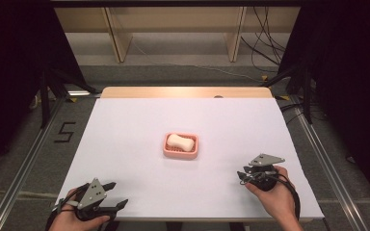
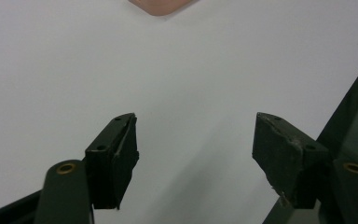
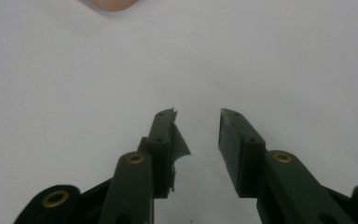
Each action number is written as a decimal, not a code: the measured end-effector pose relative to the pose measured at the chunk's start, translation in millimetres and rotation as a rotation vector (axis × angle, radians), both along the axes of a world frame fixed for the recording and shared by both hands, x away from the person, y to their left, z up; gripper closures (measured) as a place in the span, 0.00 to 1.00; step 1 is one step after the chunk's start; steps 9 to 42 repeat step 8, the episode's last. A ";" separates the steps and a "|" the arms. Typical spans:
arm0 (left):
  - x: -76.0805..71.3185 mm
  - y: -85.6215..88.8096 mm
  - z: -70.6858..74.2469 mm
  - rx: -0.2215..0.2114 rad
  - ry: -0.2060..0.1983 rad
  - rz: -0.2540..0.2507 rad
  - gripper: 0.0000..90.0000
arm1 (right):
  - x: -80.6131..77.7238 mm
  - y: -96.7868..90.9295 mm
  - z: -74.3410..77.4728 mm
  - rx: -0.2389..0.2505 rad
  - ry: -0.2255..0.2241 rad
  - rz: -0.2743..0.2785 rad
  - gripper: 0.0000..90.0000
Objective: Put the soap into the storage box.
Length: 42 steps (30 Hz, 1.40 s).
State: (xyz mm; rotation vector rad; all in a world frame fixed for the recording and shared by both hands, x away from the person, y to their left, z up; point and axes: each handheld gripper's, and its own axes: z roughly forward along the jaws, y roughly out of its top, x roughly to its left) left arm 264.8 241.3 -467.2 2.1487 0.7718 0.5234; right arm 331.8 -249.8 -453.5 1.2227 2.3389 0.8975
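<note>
From above, your left gripper (image 1: 110, 193) sits at the near left corner of the white table (image 1: 125, 125), jaws spread wide with nothing between them. Your right gripper (image 1: 242, 176) rests near the front right edge, pointing in toward the middle, your hand wrapped round its body. Dead centre on the table is the pink soap dish (image 1: 180, 146), and the pale bar of soap (image 1: 180, 141) lies inside it. Both grippers are well apart from the dish, one on either side.

Over to your left gripper view: the two black jaws rise from the bottom and stand far apart, bare white table (image 2: 182, 84) showing between them. A pink corner of the soap dish (image 2: 161, 5) peeks in at the top edge, well ahead of the jaws.

Now your right gripper view: the jaws here have drawn in much closer, a narrow gap left between the pads, and nothing is caught in it, just white table (image 3: 261, 60) behind. One pad's lining looks torn and curls into the gap. The soap dish (image 3: 112, 4) shows as a pink sliver at the top left, far from the tips.
</note>
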 end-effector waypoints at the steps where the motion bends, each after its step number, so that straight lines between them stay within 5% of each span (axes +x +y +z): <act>1: -0.3 -0.1 0.5 -0.003 -0.003 -0.009 0.34 | -0.3 -0.1 0.3 -0.002 -0.001 0.000 0.74; 42: -1.2 -2.5 2.9 0.000 -0.014 -0.031 0.34 | 0.8 -0.5 1.2 -0.003 -0.003 -0.009 0.73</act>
